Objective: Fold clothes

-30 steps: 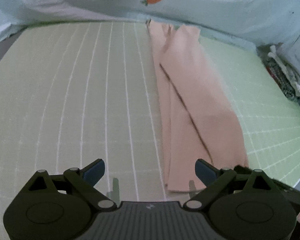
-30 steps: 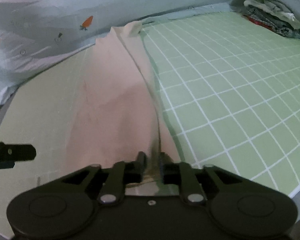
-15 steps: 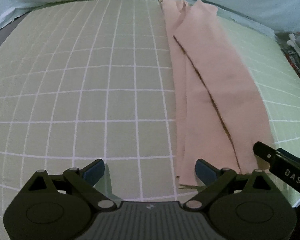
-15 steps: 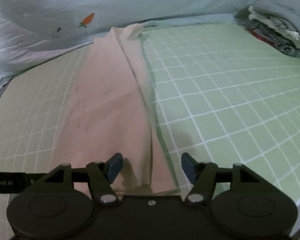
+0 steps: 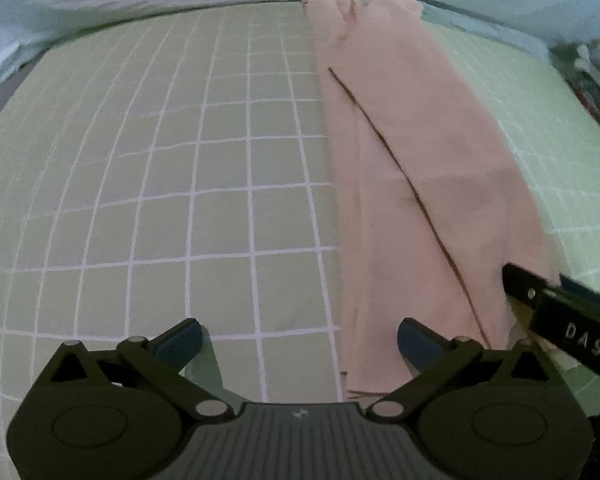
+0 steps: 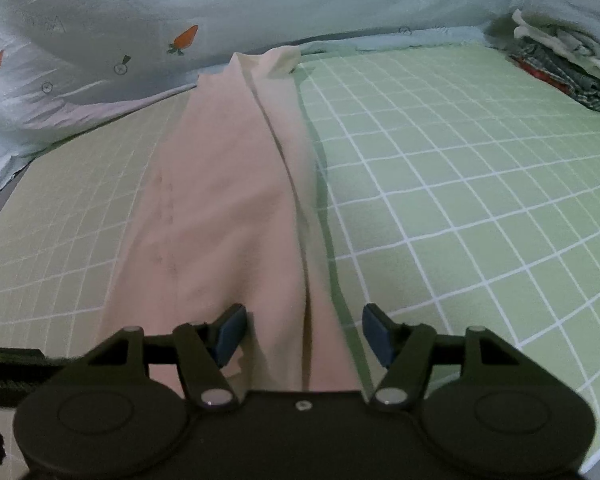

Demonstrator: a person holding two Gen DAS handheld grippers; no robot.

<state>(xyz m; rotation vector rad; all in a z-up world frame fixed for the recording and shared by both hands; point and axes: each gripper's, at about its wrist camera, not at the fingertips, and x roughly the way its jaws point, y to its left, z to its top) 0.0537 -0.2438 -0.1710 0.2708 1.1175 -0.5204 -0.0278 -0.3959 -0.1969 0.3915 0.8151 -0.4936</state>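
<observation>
Green checked sheet (image 6: 480, 200) carries pink garment (image 6: 228, 208), a long strip toward 12 o'clock. Left gripper (image 5: 298, 334) spread, just opened wider, beside the hem; right gripper (image 6: 304, 334) just opened, straddling it. Pinch both near corners evenly.

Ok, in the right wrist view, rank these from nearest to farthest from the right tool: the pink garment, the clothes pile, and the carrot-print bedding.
1. Pink garment: nearest, lying between the open fingers of the right tool.
2. Carrot-print bedding: far left, along the back.
3. Clothes pile: far right corner; too close to the bedding to rank firmly.
</observation>
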